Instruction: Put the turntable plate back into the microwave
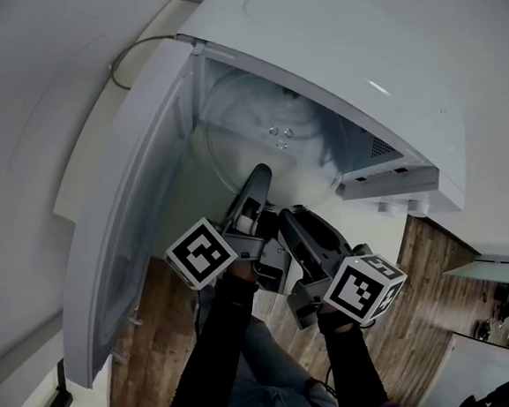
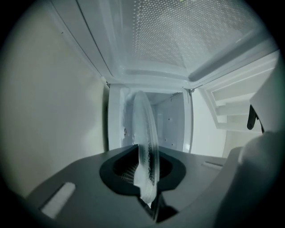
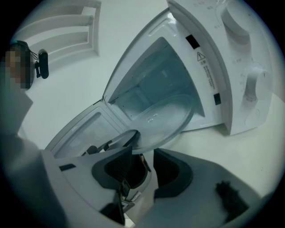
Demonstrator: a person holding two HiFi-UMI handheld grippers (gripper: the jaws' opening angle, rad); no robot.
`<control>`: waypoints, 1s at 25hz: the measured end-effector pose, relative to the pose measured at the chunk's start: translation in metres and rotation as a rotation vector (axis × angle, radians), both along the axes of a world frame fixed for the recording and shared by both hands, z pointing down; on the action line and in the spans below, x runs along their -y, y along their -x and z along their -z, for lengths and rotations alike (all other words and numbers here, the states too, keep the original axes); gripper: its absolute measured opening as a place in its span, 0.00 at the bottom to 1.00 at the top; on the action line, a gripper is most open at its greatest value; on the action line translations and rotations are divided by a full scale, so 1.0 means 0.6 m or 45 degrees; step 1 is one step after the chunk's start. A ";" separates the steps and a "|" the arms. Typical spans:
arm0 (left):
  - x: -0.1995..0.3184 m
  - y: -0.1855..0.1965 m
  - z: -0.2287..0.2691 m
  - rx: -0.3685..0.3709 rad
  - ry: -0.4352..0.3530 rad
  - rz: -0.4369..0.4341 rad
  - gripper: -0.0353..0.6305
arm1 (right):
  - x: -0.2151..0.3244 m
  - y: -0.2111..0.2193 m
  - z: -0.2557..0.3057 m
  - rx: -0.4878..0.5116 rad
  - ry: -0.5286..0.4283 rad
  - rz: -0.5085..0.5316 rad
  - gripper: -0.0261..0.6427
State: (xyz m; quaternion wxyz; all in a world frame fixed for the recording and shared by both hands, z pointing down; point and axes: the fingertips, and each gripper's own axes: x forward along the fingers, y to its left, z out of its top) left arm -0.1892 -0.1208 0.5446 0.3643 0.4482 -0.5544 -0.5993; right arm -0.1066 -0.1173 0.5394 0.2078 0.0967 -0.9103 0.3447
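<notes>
**Glass plate at the mouth of the microwave**

Glass is gripped on one side only: the left gripper (image 2: 145, 173) has its jaws pressed on the near rim of the turntable plate (image 1: 268, 144). The plate reaches partly into the cavity of the microwave (image 1: 339, 46), beside the open door (image 1: 119, 231). The right gripper (image 3: 143, 168) waits just beside that rim, jaws apart and empty. I judge the insertion is under way. The next move needs the plate lowered flat and centred on the floor, then a gentle release.
</notes>
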 end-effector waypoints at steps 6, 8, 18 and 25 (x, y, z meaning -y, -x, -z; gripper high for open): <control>0.008 0.011 -0.012 -0.003 0.011 0.019 0.12 | 0.010 0.012 -0.005 -0.022 -0.061 0.038 0.28; 0.010 0.014 -0.015 -0.009 -0.003 0.027 0.12 | 0.012 0.015 -0.009 -0.026 -0.068 0.040 0.28; 0.018 0.020 -0.024 -0.012 0.045 0.023 0.12 | 0.023 0.021 -0.009 -0.027 -0.076 0.022 0.28; 0.037 0.033 -0.019 -0.006 0.041 0.005 0.12 | 0.040 0.034 -0.004 -0.020 -0.091 0.011 0.28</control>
